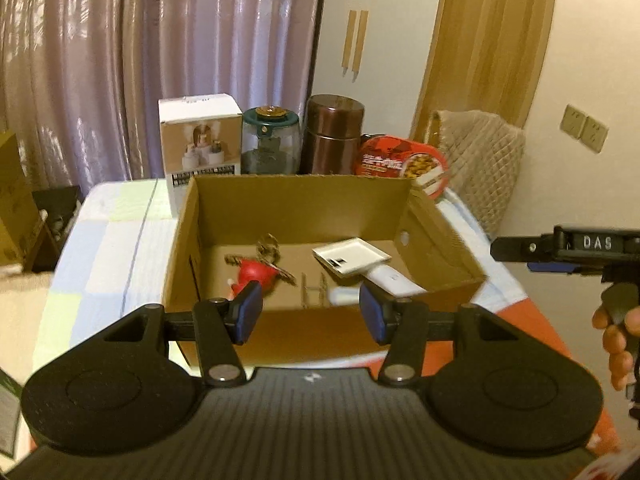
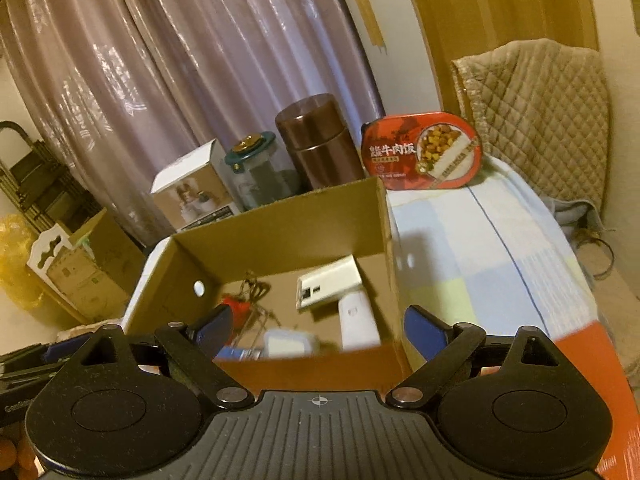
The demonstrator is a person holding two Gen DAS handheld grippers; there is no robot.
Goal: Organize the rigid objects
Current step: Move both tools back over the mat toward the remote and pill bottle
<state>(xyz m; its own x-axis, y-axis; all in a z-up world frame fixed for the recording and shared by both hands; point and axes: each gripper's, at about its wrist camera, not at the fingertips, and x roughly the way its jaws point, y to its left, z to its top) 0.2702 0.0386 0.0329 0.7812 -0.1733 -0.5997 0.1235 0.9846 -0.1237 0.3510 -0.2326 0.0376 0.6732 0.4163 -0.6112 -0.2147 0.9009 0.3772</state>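
Observation:
An open cardboard box (image 1: 304,196) (image 2: 304,216) stands on the table. Inside lie a red toy with twine (image 1: 256,272) (image 2: 240,304), a white power bank (image 1: 352,258) (image 2: 330,282), a white cylinder-shaped device (image 1: 394,280) (image 2: 358,322) and a small white block (image 2: 286,342). Behind the box stand a white carton (image 1: 200,144) (image 2: 192,192), a green-lidded glass jar (image 1: 270,140) (image 2: 256,172), a brown canister (image 1: 334,134) (image 2: 316,144) and a red meal tub (image 1: 402,162) (image 2: 422,150). My left gripper (image 1: 311,312) is open and empty at the box's near wall. My right gripper (image 2: 318,330) is open and empty over the near wall; it also shows in the left wrist view (image 1: 560,246).
A pale checked cloth (image 2: 480,248) covers the table, with a red patch (image 2: 588,360) near the front right. A quilted beige cushion (image 2: 536,120) (image 1: 480,152) leans at the back right. Curtains hang behind. Cartons and a yellow bag (image 2: 16,268) sit on the floor to the left.

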